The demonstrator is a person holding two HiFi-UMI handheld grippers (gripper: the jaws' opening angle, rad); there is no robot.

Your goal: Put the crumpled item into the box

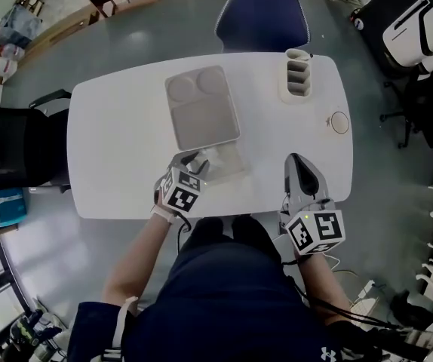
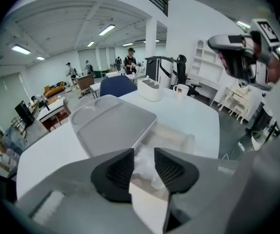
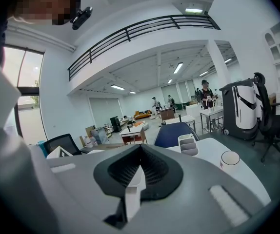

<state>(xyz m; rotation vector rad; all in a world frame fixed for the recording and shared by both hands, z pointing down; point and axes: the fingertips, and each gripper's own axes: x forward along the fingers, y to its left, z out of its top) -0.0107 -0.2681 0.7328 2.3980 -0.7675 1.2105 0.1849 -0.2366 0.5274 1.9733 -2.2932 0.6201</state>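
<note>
crumpled clear-white plastic wad [image 2: 145,165] sits at the near end of the shallow translucent plastic box [image 2: 179,136], inside it as far as i can see. left claw [image 2: 144,152] is released, jaws apart w/ the wad btw them, pads not pressing it. flat grey tray-shaped lid [image 2: 111,123] touches the box's far side. both on the white counter [image 1: 118,142]. right claw [image 3: 141,151] is clenched on nothing, well apart from the box.

A blue chair [image 1: 262,17] is standing behind the white table [image 1: 111,127], with a black chair [image 1: 13,149] sitting left of it on the grey floor [image 1: 164,29].
</note>
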